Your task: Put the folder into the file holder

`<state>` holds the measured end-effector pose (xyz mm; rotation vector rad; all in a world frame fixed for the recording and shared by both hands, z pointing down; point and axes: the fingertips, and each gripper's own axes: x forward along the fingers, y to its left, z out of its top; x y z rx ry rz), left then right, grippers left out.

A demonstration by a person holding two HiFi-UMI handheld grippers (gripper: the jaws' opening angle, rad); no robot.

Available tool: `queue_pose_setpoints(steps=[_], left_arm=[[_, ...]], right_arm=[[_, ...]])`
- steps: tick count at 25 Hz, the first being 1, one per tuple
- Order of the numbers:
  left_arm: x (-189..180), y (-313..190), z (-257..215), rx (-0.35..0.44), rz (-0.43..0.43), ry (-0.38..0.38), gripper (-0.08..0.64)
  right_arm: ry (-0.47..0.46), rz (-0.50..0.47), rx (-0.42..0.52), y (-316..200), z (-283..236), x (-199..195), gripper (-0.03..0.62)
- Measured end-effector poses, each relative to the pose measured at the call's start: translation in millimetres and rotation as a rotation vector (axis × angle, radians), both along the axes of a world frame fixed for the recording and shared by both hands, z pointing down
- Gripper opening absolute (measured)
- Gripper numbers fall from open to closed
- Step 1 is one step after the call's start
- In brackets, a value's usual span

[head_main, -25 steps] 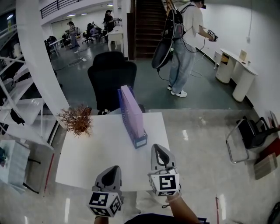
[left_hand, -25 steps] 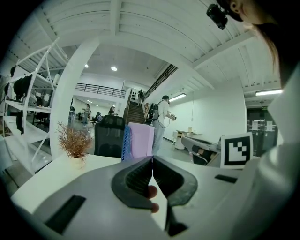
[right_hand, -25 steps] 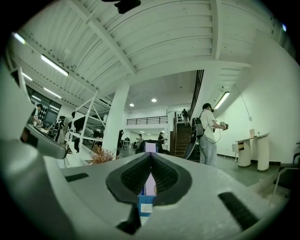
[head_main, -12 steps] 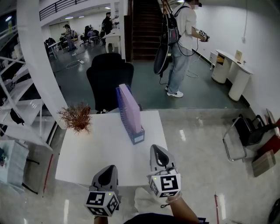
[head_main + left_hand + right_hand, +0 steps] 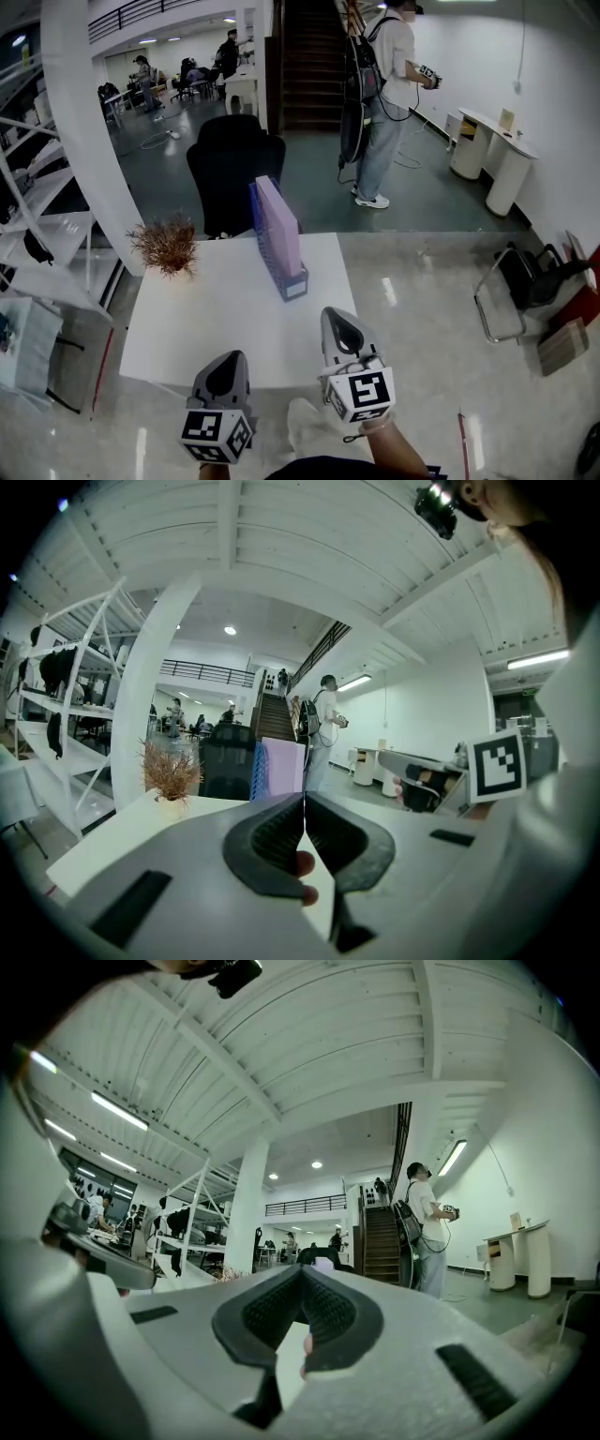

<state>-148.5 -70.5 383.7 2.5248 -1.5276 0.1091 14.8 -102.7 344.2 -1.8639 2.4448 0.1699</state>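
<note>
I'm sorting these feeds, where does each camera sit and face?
Head view: on the head, facing steeply down at the table; left gripper and right gripper show.
Left gripper view: on that gripper, along its shut jaws toward the file holder.
Right gripper view: on that gripper, past its shut jaws toward the staircase.
Head and left gripper views share the file holder and plant.

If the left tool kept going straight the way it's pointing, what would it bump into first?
Probably the blue file holder with the purple folder, standing dead ahead on the white table; depth is hard to judge.
</note>
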Motion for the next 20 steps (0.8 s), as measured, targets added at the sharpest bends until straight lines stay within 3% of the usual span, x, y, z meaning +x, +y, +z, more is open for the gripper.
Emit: queue_pose_setpoints(steps=[20], left_arm=[[-9, 58, -29, 0.107, -0.015, -0.005, 0.006]], right_arm=[[0.051, -0.045, -0.009, 60, -18, -17, 0.000]])
